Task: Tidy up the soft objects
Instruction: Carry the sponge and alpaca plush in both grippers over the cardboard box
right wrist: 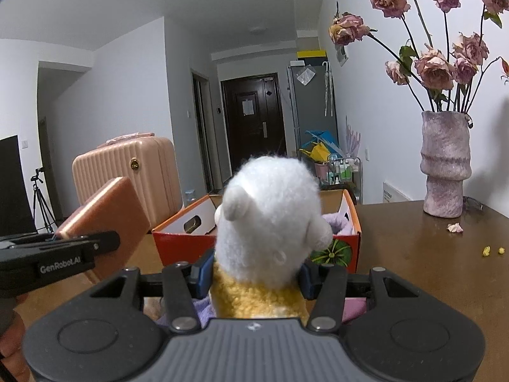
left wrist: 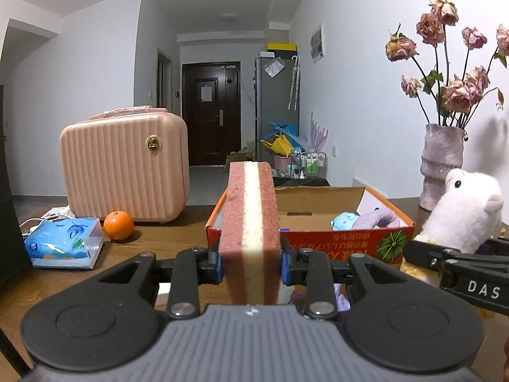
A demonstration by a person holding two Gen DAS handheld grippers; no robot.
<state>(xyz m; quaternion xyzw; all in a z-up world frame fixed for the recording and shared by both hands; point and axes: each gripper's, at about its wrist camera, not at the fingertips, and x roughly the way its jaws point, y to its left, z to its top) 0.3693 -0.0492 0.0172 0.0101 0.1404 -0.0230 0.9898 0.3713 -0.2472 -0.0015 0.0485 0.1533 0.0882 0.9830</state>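
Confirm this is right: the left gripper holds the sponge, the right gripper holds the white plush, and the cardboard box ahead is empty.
Not empty: the left wrist view shows a blue plush and a purple one inside the cardboard box. The rest stands.

Around the one orange cardboard box [left wrist: 318,232] on the table I count one layered sponge [left wrist: 251,232] lifted in front of it, one white plush animal [right wrist: 267,219] to its right, and two soft toys inside it, one blue [left wrist: 345,221], one lilac [left wrist: 380,218]. Left of the box stand one pink case [left wrist: 124,165], one orange [left wrist: 118,225] and one tissue pack [left wrist: 63,242]; to its right, one vase [right wrist: 445,165].
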